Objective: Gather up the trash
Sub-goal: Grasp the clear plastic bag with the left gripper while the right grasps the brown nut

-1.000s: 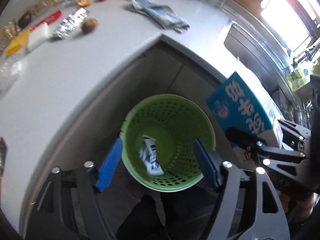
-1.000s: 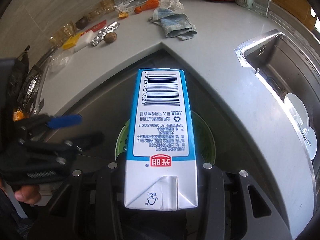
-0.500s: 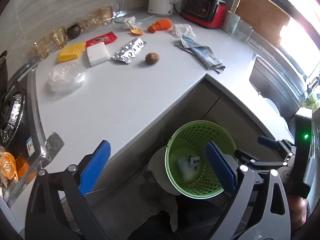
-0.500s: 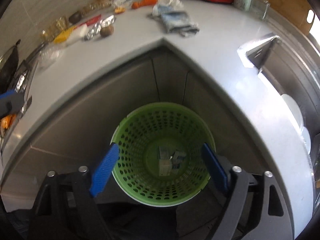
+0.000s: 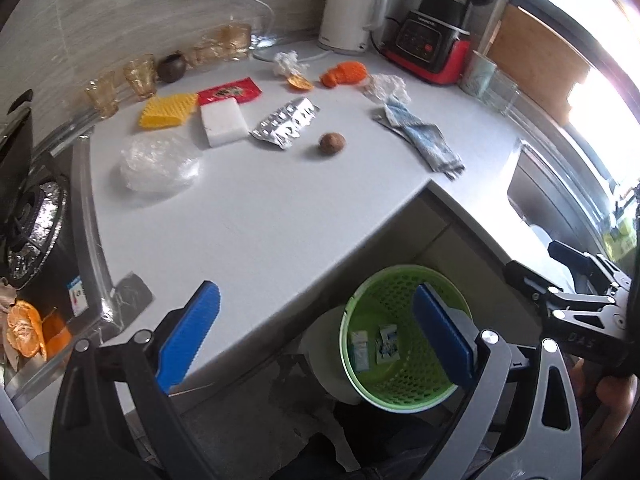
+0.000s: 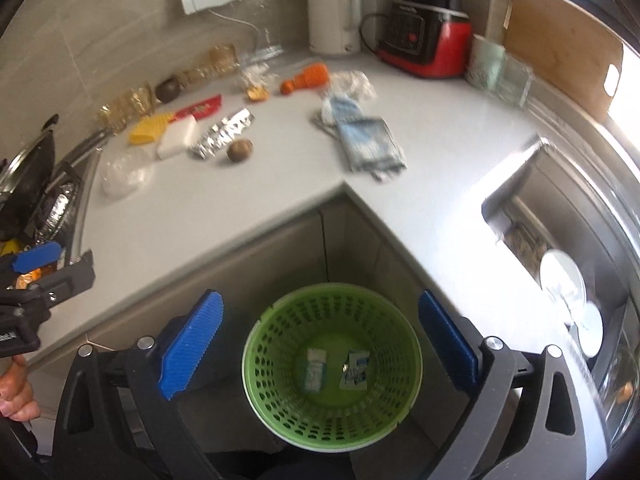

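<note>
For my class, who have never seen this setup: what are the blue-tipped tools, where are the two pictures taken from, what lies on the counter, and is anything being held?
A person holds two hand-held grippers, each with a fisheye camera looking along its blue pads. One picture comes from the left gripper, one from the right gripper. Both are open and hold nothing; the right one's jaws are opening. Below stands a green basket containing two small cartons. On the white counter lie a blister pack, a white sponge, a cloth and a plastic bag.

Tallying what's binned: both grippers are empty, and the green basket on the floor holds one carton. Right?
Not quite. The green basket holds two cartons, lying side by side at its bottom, as the right wrist view shows. The rest stands: it sits on the floor, and both grippers are empty.
</note>
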{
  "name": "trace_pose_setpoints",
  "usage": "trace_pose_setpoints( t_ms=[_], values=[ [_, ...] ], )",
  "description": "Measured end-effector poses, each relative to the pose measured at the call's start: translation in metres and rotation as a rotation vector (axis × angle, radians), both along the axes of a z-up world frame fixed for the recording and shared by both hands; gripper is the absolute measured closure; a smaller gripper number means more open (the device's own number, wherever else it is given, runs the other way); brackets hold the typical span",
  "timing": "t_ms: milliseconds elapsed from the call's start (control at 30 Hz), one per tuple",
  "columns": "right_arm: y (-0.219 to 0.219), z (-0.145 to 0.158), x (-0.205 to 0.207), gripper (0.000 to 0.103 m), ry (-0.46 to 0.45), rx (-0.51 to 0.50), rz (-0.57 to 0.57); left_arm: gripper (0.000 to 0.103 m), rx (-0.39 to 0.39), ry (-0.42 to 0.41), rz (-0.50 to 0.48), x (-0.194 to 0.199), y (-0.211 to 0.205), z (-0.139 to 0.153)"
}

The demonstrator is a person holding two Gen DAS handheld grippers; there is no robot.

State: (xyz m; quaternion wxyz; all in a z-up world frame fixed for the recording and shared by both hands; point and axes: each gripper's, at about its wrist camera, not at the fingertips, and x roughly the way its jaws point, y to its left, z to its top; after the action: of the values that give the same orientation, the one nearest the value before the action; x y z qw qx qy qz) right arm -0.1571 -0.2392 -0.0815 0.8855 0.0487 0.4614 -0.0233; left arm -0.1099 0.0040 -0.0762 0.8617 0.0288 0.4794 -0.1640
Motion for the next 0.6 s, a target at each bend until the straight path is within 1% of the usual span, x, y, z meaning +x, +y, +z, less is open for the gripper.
trace_pose_setpoints(
  t_ms=[133, 233, 400, 600],
  values=[
    [0.004, 0.004, 0.026, 0.005, -0.007, -0.002, 0.077, 0.01, 0.001, -0.006, 0.06, 0.011, 0.004, 0.001],
    [0.007, 0.001, 0.049, 0.005, -0.003, 0.003, 0.143, 0.01, 0.008, -0.015, 0.117, 0.022, 0.008, 0.002],
    [0.017, -0.003, 0.091, 0.005, -0.009, 0.014, 0.257, 0.01, -0.001, -0.015, 0.256, 0.052, 0.028, -0.002],
    [0.027, -0.01, 0.145, 0.005, -0.021, 0.066, 0.351, 0.01, 0.038, -0.016, 0.432, 0.099, 0.055, -0.018]
  ],
)
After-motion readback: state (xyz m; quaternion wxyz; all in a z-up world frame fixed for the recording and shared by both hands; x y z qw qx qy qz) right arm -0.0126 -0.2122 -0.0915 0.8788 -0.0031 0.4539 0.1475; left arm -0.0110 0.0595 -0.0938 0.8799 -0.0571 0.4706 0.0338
